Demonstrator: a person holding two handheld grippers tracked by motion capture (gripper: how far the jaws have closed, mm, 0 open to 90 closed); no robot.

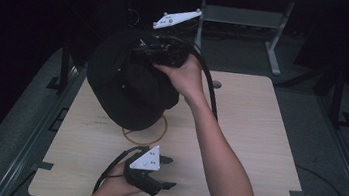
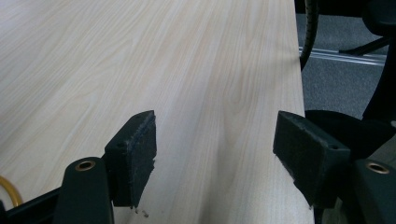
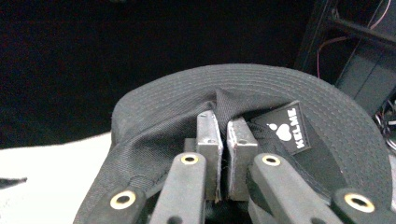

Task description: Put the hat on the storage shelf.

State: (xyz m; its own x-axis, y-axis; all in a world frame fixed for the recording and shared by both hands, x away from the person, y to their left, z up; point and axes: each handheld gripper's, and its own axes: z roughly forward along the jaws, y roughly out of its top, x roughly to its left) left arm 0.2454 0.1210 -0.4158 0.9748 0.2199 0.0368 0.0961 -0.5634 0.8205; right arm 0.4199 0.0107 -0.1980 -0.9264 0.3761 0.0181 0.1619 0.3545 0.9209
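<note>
A black cap (image 1: 128, 85) hangs above the back left part of the wooden table (image 1: 256, 153), held up by my right gripper (image 1: 160, 51). In the right gripper view the jaws are pressed together on the cap's fabric (image 3: 154, 135) near a small label (image 3: 287, 128), with the brim (image 3: 243, 77) curving beyond them. My left gripper (image 1: 169, 173) rests low near the table's front edge, pointing right. Its pads (image 2: 135, 154) stand wide apart over bare wood with nothing between them.
A thin yellow ring (image 1: 155, 138) lies on the table under the cap. A black cable (image 1: 211, 90) trails from the right gripper along the forearm. Metal rails (image 1: 32, 136) run along both sides of the table, and a desk frame (image 1: 274, 45) stands behind.
</note>
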